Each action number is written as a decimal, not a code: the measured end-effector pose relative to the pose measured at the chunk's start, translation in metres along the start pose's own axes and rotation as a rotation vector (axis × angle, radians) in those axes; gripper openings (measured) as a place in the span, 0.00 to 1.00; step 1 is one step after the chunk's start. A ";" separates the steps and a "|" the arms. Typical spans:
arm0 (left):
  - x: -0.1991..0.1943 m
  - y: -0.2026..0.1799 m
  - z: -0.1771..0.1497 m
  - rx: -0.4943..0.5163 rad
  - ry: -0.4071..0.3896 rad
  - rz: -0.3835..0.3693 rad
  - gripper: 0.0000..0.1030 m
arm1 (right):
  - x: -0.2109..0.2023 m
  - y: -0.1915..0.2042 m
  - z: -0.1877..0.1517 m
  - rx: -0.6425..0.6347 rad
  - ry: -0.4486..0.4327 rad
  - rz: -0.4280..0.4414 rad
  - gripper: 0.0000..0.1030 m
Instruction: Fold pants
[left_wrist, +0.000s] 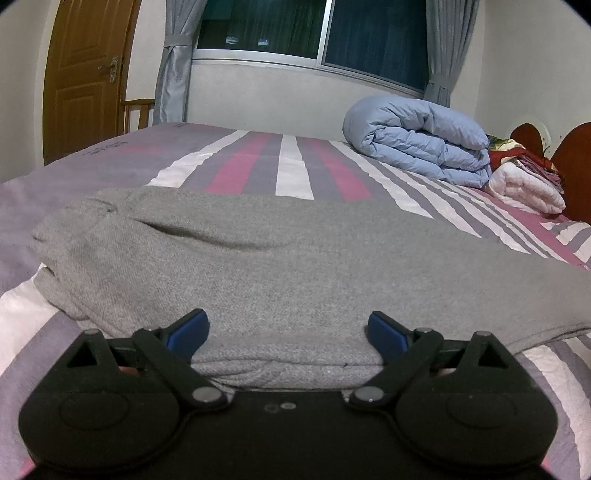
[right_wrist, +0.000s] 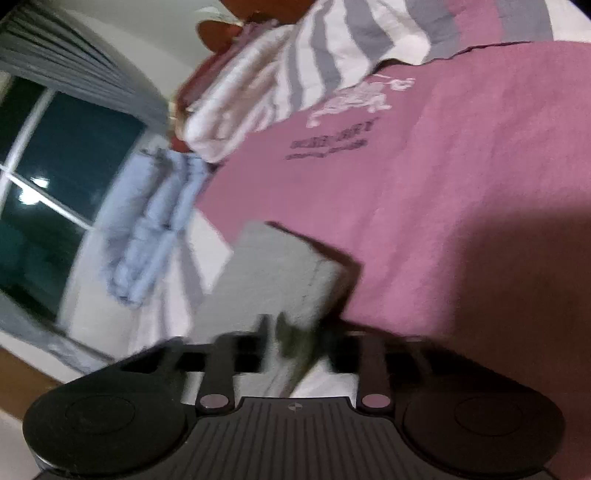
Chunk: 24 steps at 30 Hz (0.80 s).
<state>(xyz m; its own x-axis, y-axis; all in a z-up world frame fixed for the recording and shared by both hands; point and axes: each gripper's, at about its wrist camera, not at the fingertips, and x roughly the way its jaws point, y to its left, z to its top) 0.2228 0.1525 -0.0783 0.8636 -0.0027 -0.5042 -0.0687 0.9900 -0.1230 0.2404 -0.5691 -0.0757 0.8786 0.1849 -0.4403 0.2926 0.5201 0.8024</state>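
Your left gripper (left_wrist: 287, 334) has its 2 blue fingers (left_wrist: 190, 328) spread wide around the near folded edge of the gray pants (left_wrist: 280, 258), not squeezing. The pants lie on the striped bed (left_wrist: 291, 166), long side running left to right. Your right gripper (right_wrist: 291, 332) is blurry; its fingers look parted around the pants' end, but you cannot tell.
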 end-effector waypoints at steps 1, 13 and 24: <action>0.000 0.000 0.000 0.000 0.000 0.000 0.85 | -0.001 0.003 -0.001 -0.005 0.002 0.005 0.59; 0.000 0.001 0.000 0.001 0.000 0.001 0.85 | 0.006 -0.011 -0.001 0.021 0.001 -0.030 0.14; 0.000 0.001 0.000 0.001 0.001 0.001 0.85 | 0.007 -0.009 -0.001 -0.010 0.015 -0.038 0.14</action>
<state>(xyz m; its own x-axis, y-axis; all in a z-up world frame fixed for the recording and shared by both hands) 0.2228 0.1533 -0.0789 0.8630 -0.0017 -0.5053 -0.0691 0.9902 -0.1213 0.2434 -0.5719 -0.0861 0.8612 0.1773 -0.4763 0.3219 0.5349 0.7812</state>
